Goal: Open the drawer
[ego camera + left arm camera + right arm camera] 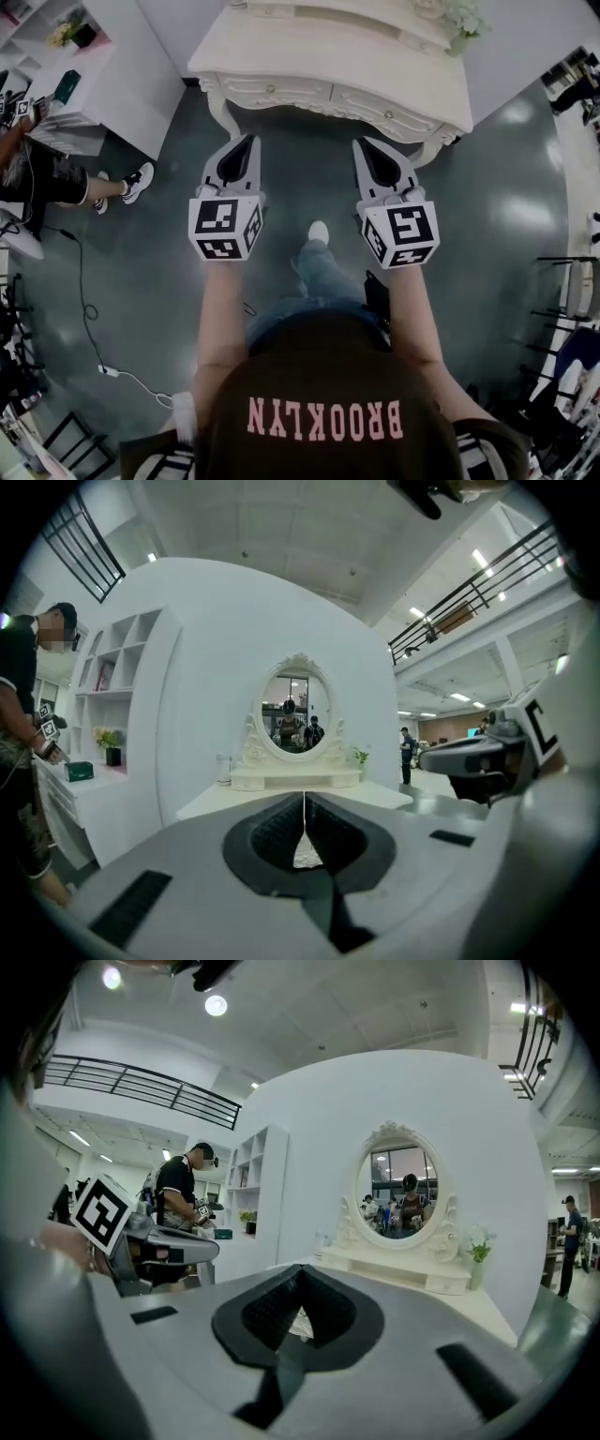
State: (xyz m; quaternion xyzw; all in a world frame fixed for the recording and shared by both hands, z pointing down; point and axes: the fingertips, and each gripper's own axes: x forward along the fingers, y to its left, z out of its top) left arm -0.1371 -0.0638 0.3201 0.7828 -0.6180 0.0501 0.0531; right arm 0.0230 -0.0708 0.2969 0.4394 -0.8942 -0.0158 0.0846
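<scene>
Jaws clenched and empty on left gripper (249, 139) at 11 o'clock and right gripper (361, 142) at 1 o'clock. Ahead at 12 o'clock, apart from both tips: white dressing table (309, 52), drawers (281, 92) shut in its front. Beyond, oval mirror (293, 705).

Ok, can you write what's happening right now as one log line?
left tool: shut, empty | right tool: shut, empty | cream carved dressing table: untouched | drawers: closed
</scene>
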